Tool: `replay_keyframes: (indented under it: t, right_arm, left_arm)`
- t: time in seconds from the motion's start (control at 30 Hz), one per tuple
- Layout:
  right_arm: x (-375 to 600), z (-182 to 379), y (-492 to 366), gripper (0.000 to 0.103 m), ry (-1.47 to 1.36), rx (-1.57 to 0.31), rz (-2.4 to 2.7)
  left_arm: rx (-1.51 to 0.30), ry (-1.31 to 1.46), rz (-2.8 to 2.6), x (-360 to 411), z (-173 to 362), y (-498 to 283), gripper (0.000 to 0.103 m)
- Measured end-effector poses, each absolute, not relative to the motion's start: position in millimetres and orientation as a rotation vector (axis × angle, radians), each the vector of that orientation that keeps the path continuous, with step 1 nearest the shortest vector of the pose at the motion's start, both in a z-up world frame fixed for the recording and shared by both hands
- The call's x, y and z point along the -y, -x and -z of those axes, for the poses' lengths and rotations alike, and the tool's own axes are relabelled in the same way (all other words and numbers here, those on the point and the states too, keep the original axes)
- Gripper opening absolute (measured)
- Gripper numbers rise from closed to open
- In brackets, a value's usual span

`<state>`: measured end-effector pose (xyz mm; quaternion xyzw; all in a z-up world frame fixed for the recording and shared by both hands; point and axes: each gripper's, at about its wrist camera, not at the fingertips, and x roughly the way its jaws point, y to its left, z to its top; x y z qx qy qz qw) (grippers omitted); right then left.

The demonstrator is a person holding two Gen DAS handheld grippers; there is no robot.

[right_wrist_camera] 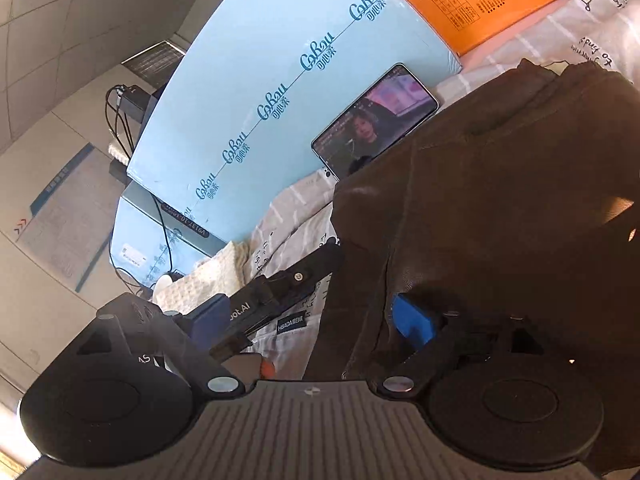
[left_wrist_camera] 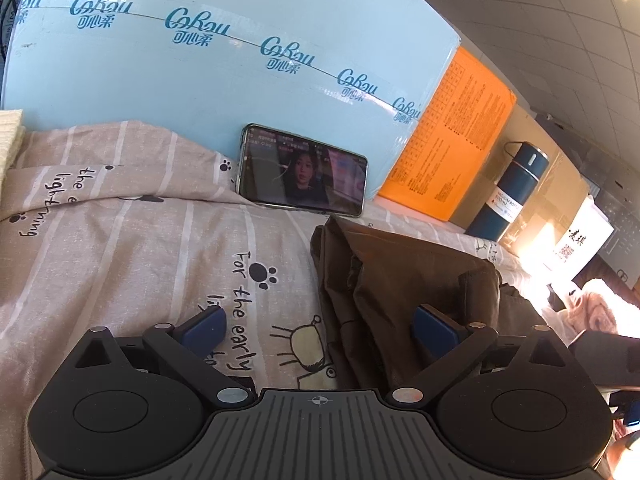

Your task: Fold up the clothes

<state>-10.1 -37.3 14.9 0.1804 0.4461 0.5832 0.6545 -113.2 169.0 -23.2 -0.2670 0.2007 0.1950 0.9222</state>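
A dark brown garment (left_wrist_camera: 404,280) lies folded on a pink striped bedsheet (left_wrist_camera: 140,240) printed with paw marks and words. My left gripper (left_wrist_camera: 320,332) is open just above the sheet, its left finger over the sheet and its right finger over the garment's left edge. In the right wrist view the same brown garment (right_wrist_camera: 500,200) fills the right side. My right gripper (right_wrist_camera: 312,324) is open, its right blue pad against the cloth. The left gripper's black body (right_wrist_camera: 280,292) shows between its fingers.
A phone (left_wrist_camera: 304,172) playing a video leans on a large light-blue box (left_wrist_camera: 240,40). An orange box (left_wrist_camera: 452,140) and a dark blue vacuum bottle (left_wrist_camera: 508,192) stand at the right. A cream knit cloth (right_wrist_camera: 200,276) and black cables (right_wrist_camera: 120,120) lie to the left.
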Motion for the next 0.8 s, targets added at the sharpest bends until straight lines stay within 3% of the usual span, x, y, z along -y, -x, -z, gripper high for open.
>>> replay_keyframes:
  t: [0.17,0.23,0.37,0.47,0.8]
  right_arm:
    - [70,-39,12,0.089,-0.439,-0.781,-1.338]
    - [90,-51,14,0.098,-0.403,-0.627,-1.272]
    - [121,-54,17,0.103,-0.194,-0.401,-1.047]
    - [140,-40,2,0.103,-0.091,-0.427,-0.967]
    - [154,12,-45,0.103,-0.214,-0.746,-0.955]
  left_arm:
    - [-0.407,0.544,-0.372,-167,22,113,0.101]
    - [-0.405,0.544,-0.359,-166,22,113,0.101]
    - [-0.433,0.538,-0.322,-161,22,112,0.101]
    - [-0.450,0.521,-0.290,-155,22,111,0.101]
    - [-0.469,0.552,-0.185,-150,25,104,0.102]
